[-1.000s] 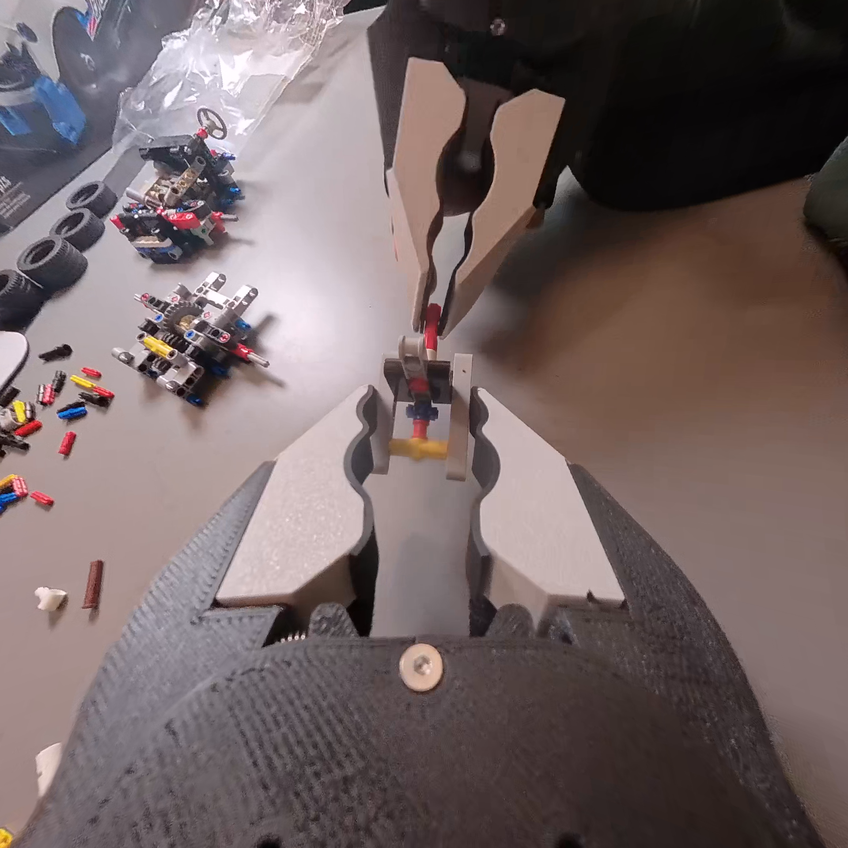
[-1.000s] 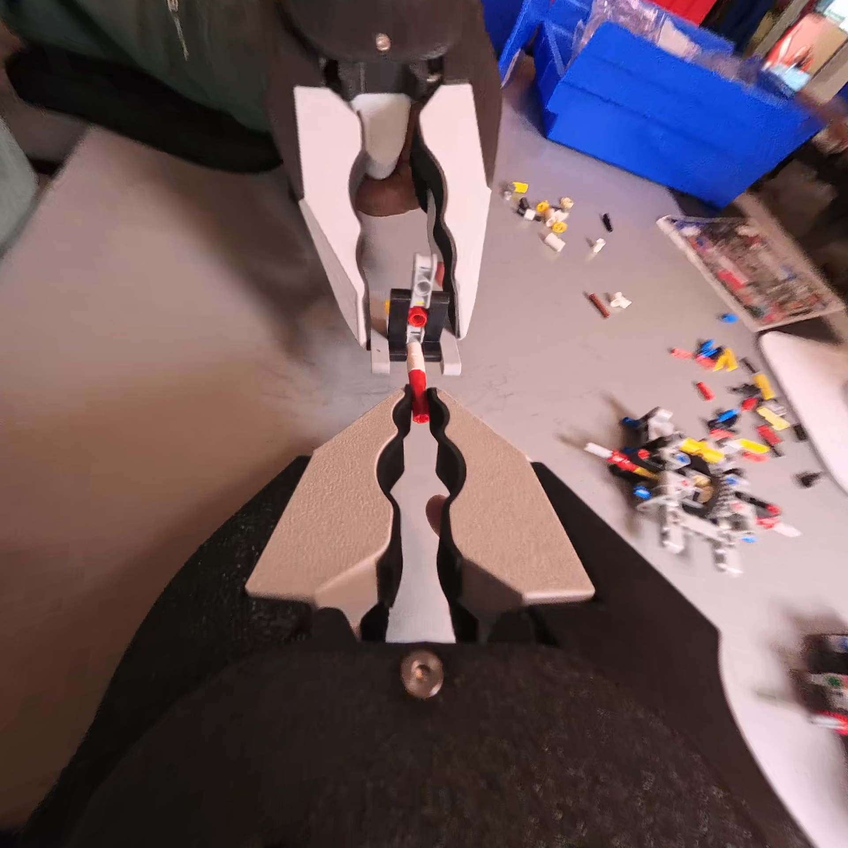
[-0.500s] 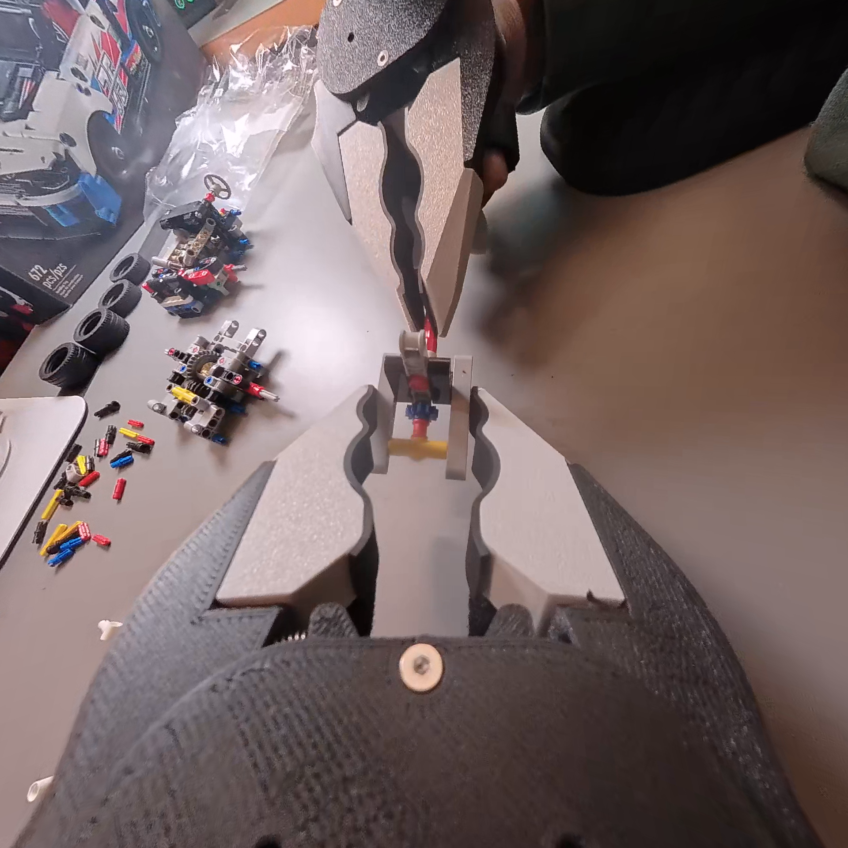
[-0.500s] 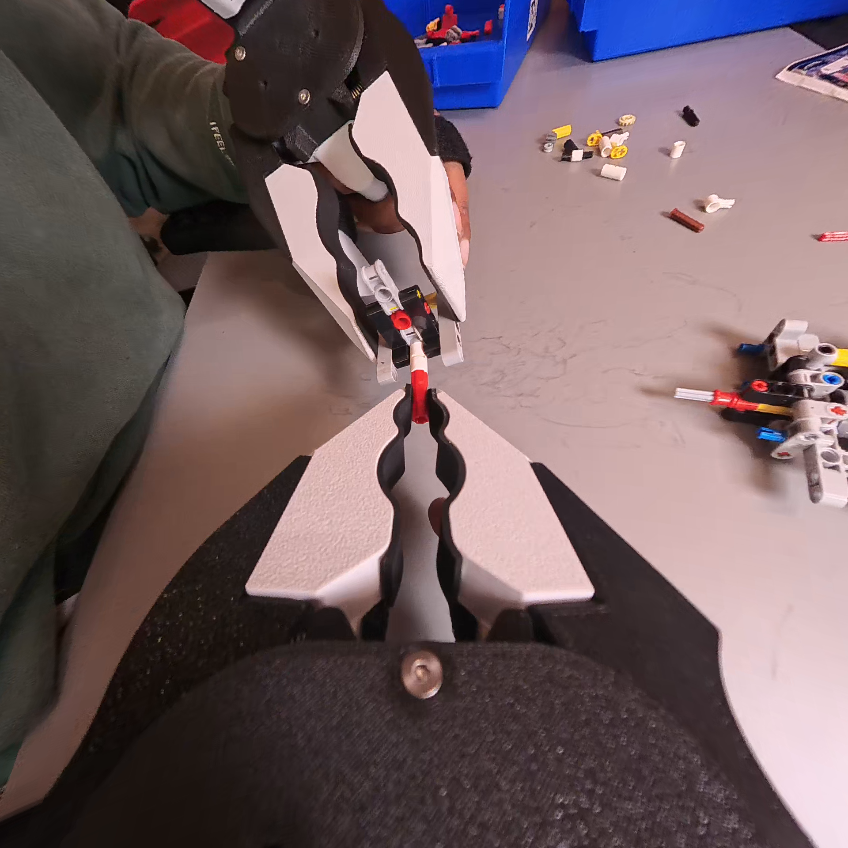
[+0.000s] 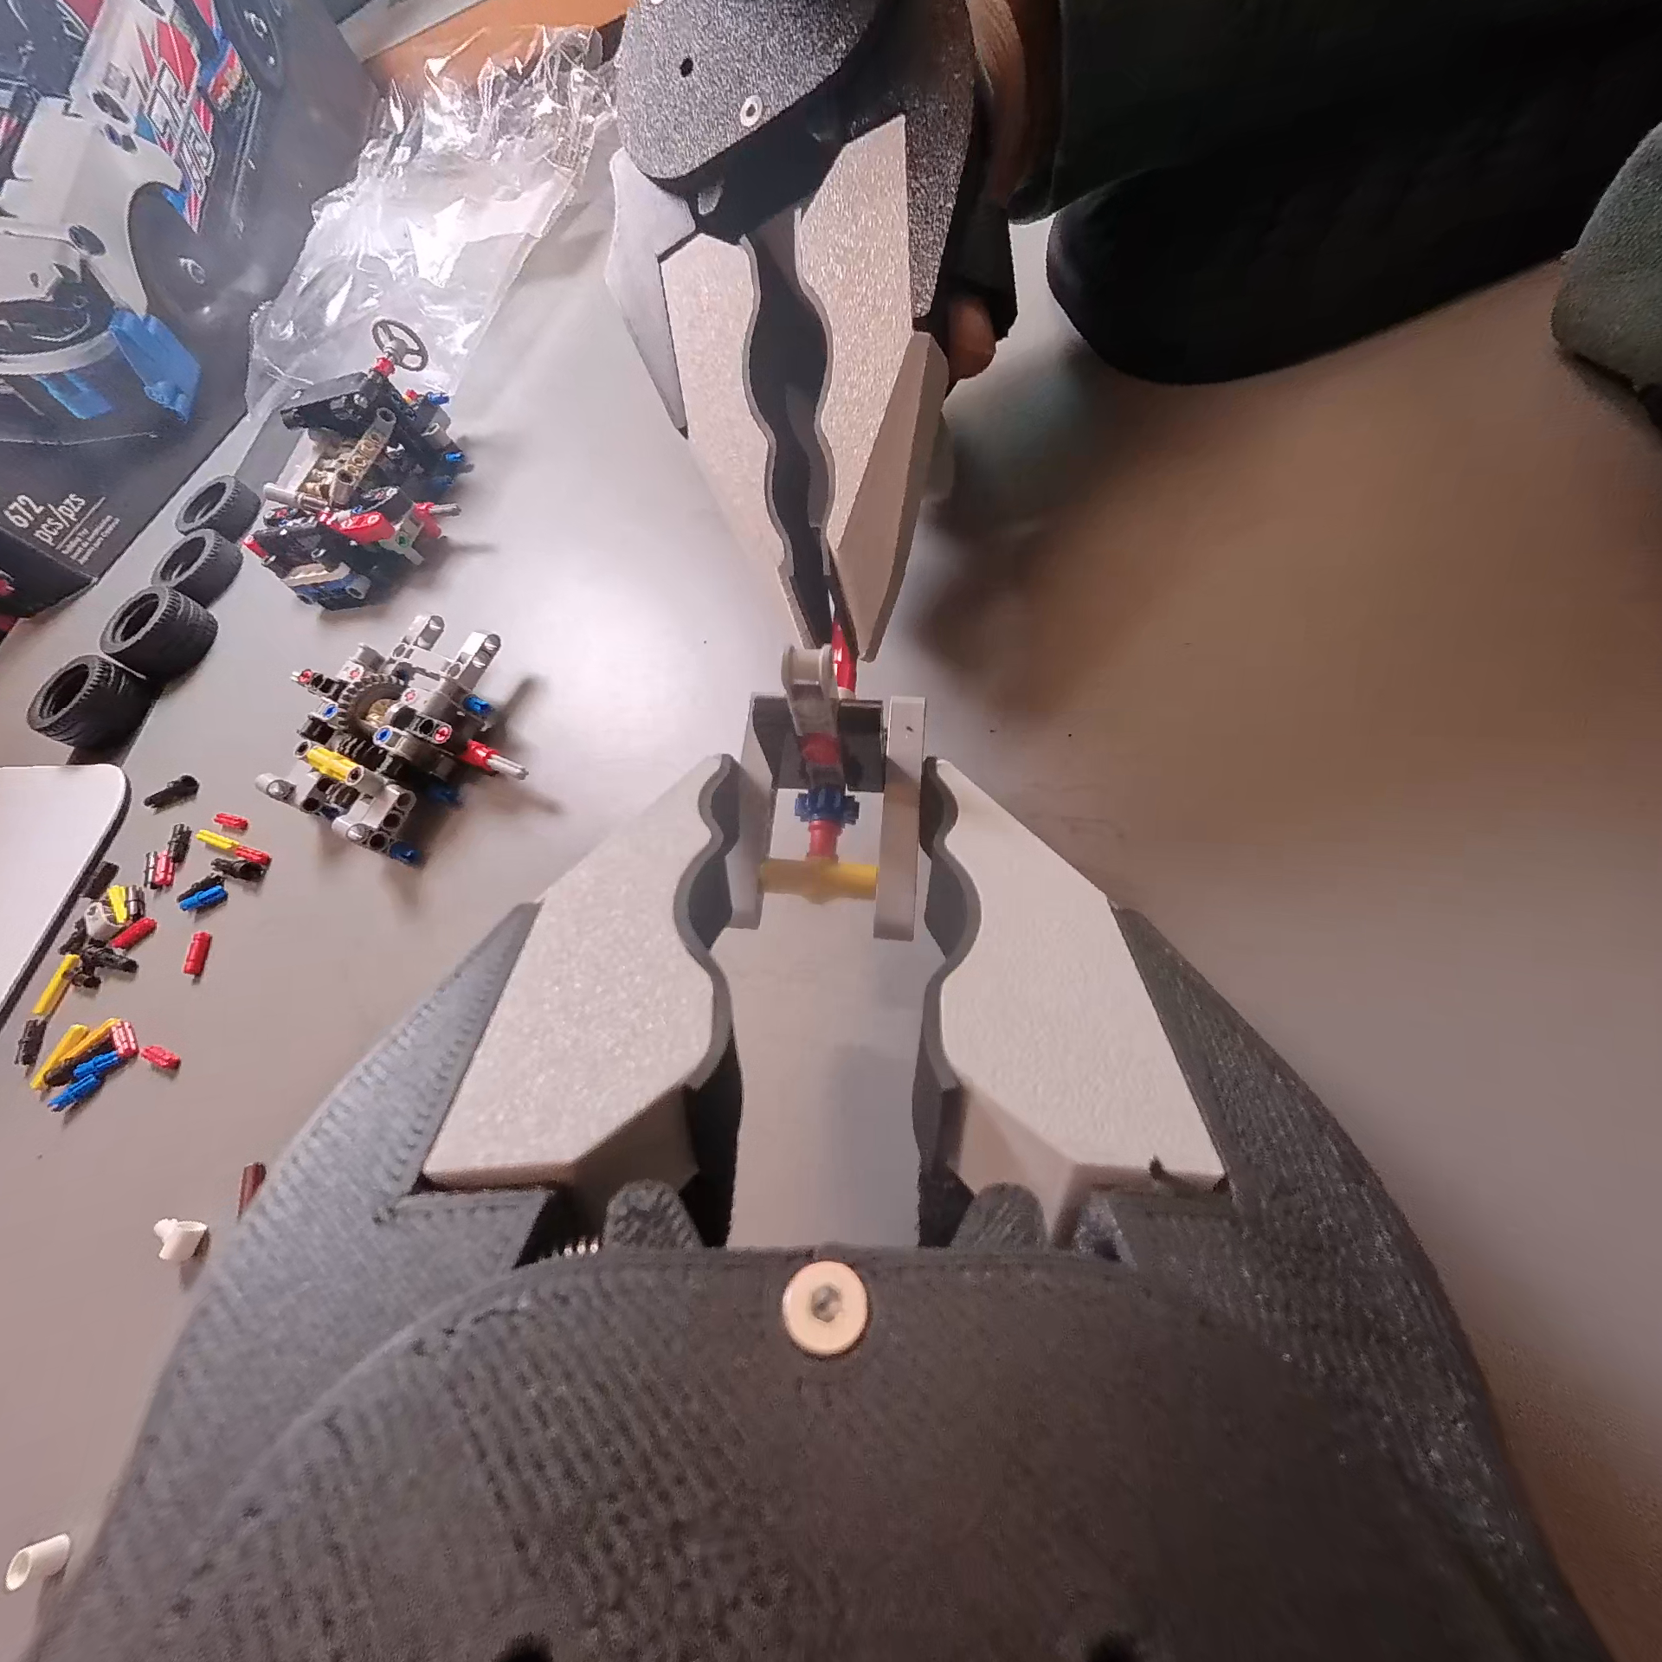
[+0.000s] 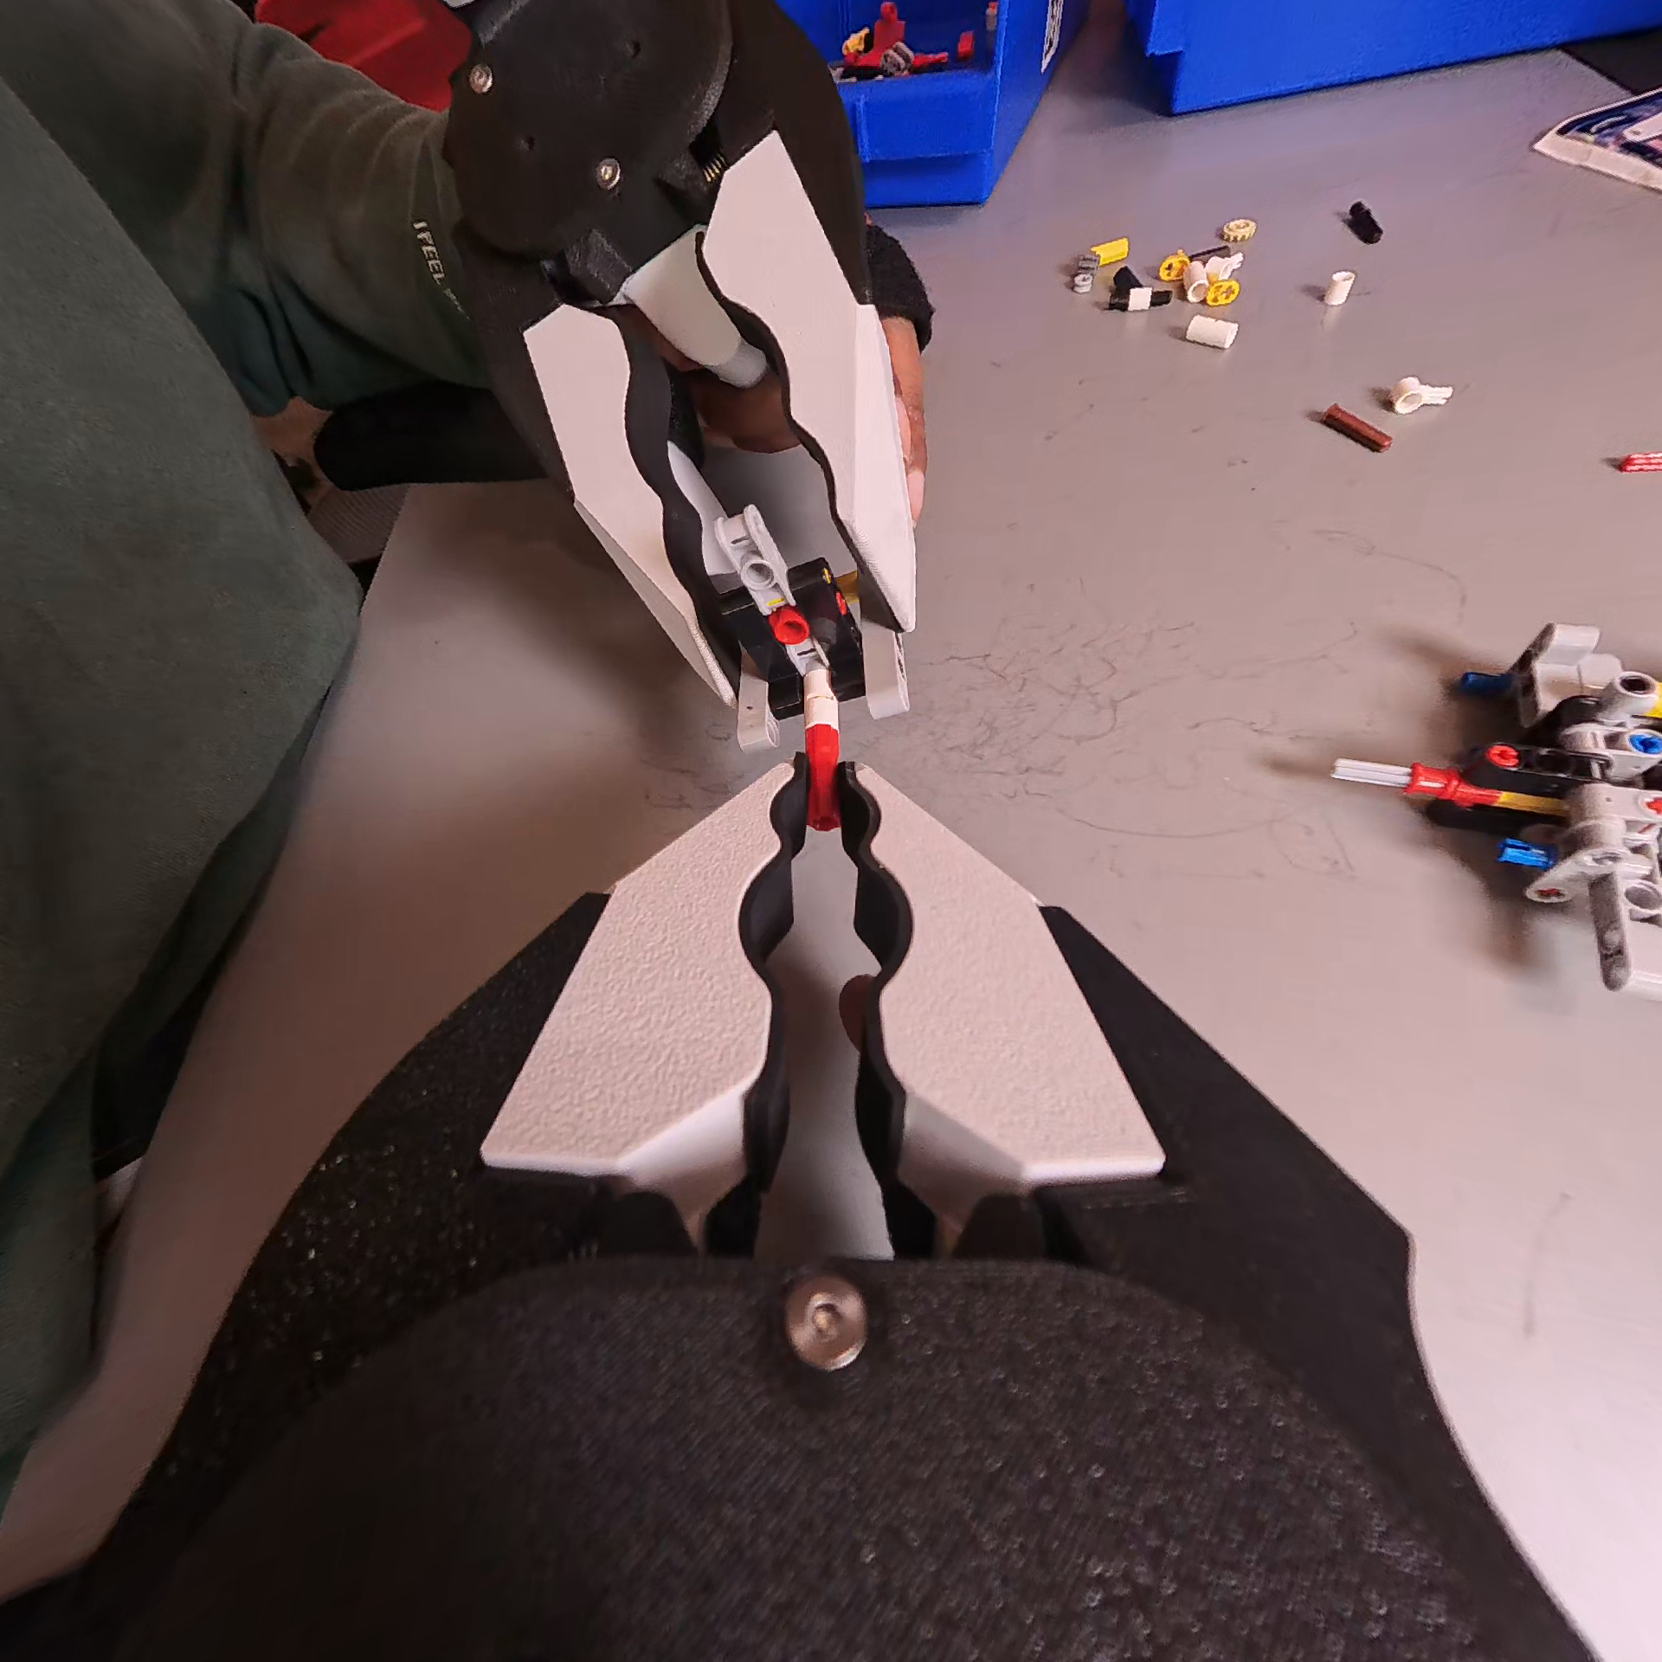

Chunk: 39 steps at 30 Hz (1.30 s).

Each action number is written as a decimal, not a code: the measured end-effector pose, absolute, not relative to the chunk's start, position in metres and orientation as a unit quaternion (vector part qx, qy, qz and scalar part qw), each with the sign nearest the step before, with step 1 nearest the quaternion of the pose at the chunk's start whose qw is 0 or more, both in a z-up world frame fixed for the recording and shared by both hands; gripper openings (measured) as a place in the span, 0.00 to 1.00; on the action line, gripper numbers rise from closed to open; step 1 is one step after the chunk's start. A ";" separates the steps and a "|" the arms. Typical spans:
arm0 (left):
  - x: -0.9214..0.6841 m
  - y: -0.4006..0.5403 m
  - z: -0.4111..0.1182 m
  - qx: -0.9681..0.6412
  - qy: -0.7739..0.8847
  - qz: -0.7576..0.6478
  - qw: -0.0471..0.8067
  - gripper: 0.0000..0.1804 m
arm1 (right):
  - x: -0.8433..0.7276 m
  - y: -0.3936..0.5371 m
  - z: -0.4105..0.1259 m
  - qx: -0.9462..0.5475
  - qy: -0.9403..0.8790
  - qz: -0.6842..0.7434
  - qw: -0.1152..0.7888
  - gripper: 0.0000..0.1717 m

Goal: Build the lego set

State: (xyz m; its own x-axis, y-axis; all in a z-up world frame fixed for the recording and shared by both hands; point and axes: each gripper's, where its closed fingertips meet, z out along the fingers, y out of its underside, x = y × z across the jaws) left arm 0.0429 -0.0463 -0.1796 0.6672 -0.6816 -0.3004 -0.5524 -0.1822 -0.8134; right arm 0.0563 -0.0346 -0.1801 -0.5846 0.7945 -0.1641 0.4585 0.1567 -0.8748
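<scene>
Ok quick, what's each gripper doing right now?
Left gripper: closed on the small grey and black brick assembly.
Right gripper: closed on the red pin sticking out of it.

- Left wrist view looks forward and down along its own fingers [image 5: 629, 899], low over the grey table [image 5: 1259, 809], very near
- Right wrist view faces the opposite way, toward the person's green sleeve [image 6: 135, 629]
- Both share the small brick assembly [image 5: 823, 764] between them; each sees the other gripper head-on
</scene>
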 end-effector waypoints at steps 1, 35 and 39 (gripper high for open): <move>0.043 -0.046 -0.180 -0.766 0.402 -0.066 0.497 0.22 | 0.056 -0.035 -0.180 -0.422 -0.741 0.493 0.172 0.03; 0.038 -0.045 -0.173 -0.773 0.372 -0.103 0.504 0.22 | 0.053 -0.031 -0.171 -0.332 -0.772 0.439 0.317 0.03; 0.035 -0.044 -0.178 -0.783 0.365 -0.104 0.494 0.22 | 0.051 -0.028 -0.174 -0.346 -0.768 0.441 0.311 0.05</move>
State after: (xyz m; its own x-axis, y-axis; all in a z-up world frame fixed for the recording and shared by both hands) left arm 0.0354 -0.0437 -0.1782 0.7125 -0.6736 -0.1966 -0.4674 -0.2465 -0.8490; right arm 0.0509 -0.0284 -0.1737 -0.5671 0.8056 0.1717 0.2575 0.3714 -0.8921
